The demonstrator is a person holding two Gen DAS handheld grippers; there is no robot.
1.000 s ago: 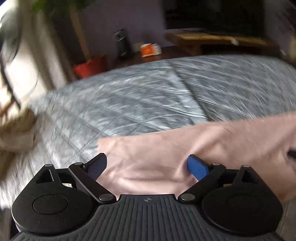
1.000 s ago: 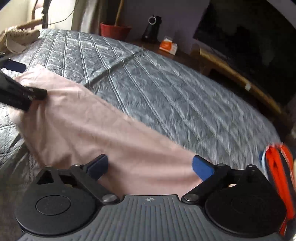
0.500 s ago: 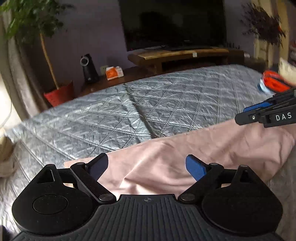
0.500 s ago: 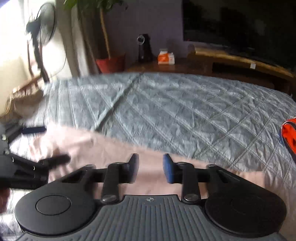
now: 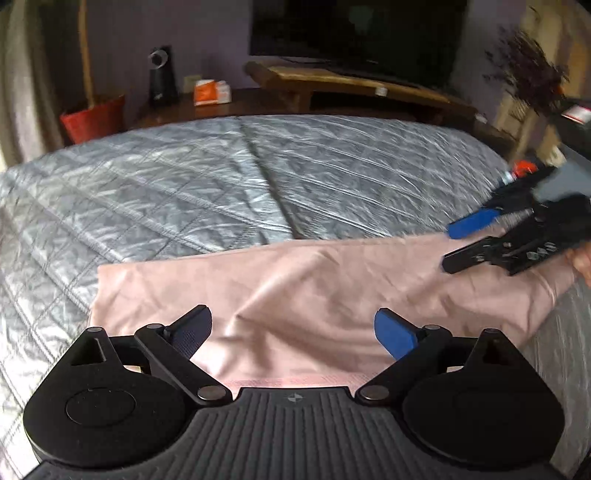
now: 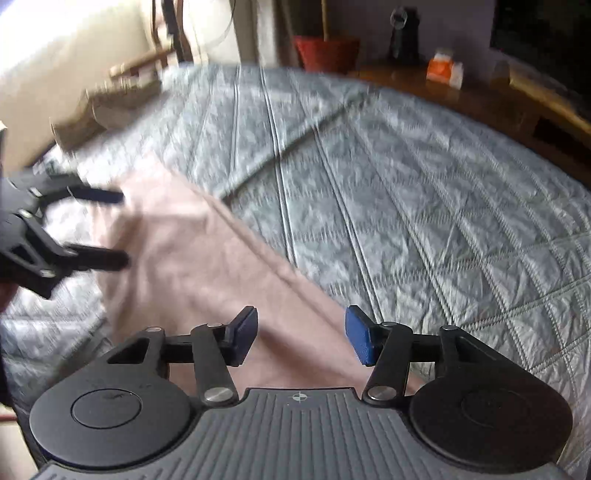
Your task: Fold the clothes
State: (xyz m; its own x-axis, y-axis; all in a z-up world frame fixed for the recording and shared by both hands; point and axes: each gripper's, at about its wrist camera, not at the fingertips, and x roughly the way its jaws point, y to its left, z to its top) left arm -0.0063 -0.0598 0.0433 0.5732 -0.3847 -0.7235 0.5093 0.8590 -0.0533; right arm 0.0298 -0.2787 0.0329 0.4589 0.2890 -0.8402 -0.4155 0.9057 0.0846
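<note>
Cloth [image 5: 325, 295] lies flatter; left claw [image 5: 293, 332] wide, right claw [image 6: 301, 338] reopening (both empty).

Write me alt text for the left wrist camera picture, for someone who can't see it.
A pale pink cloth garment lies flat along the near edge of a grey quilted bedspread, with the left gripper open just above it. At the right edge, the right gripper hovers over the garment's far end, its fingers opening with nothing between them. A dark television stands behind.

Pink garment [image 5: 314, 288] folded in long strip, flat across grey quilt [image 5: 184, 184].
</note>
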